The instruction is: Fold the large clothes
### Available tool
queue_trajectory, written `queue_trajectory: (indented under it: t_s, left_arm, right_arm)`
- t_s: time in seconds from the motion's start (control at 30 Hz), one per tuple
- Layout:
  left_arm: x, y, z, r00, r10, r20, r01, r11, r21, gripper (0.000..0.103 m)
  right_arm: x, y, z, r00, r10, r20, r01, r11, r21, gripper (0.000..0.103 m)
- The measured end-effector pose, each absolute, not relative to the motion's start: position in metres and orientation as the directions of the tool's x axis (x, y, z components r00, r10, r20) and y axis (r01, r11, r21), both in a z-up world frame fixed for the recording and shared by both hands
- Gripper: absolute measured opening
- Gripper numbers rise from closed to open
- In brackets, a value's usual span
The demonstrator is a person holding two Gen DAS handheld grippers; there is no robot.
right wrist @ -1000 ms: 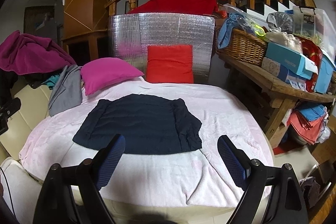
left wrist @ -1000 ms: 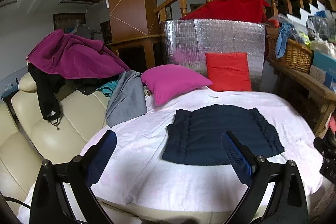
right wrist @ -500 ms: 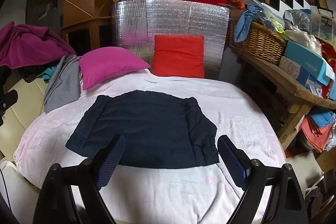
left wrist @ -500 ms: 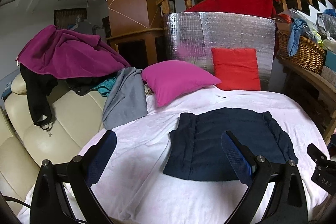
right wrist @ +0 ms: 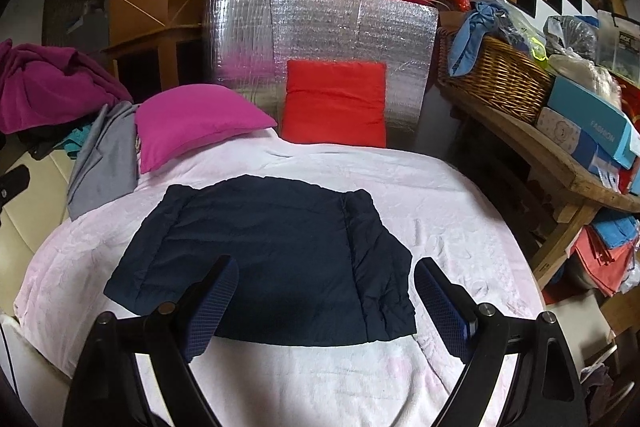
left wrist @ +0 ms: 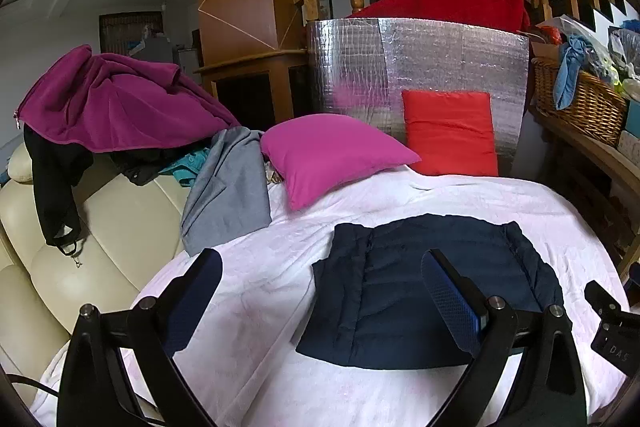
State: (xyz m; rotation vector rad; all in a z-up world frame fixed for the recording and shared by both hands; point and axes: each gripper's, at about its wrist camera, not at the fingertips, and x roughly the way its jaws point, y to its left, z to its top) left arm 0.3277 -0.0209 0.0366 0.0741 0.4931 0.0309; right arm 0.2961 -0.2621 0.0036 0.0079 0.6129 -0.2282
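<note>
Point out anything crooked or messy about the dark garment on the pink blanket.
The navy quilted garment lies flat on the pink blanket, but its right strip is rumpled, puckering toward the near corner. Nothing else about it stands out.

The left gripper (left wrist: 322,283) has two black, angular arms, each with round silver screws at the joints, ending in fingers (left wrist: 450,301) faced with dark blue, cross-hatched pads. A thin black cable runs off at its lower left. The right gripper (right wrist: 326,291) is built the same: black arms, silver screws, blue textured fingers (right wrist: 442,309). Its black body carries white lettering, seen in the left view.
</note>
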Motion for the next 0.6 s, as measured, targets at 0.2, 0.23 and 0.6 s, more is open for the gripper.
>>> queue_trajectory:
  t_s: [0.2,0.23,0.6]
  left_arm:
    - [0.334,-0.020,0.035,0.879,0.043,-0.474,-0.010,0.997,0.073,0.100]
    - [0.335,-0.020,0.034,0.878,0.045,-0.477,-0.012,0.997,0.072,0.099]
    - [0.347,-0.019,0.029,0.871,0.043,-0.490,-0.008,0.997,0.073,0.100]
  right_arm:
    - [0.299,-0.263,0.004,0.796,-0.217,-0.565,0.223,0.973,-0.059,0.092]
    - [0.300,-0.264,0.004,0.796,-0.218,-0.564,0.225,0.973,-0.058,0.092]
    - [0.311,-0.262,-0.001,0.792,-0.220,-0.570,0.233,0.971,-0.050,0.092]
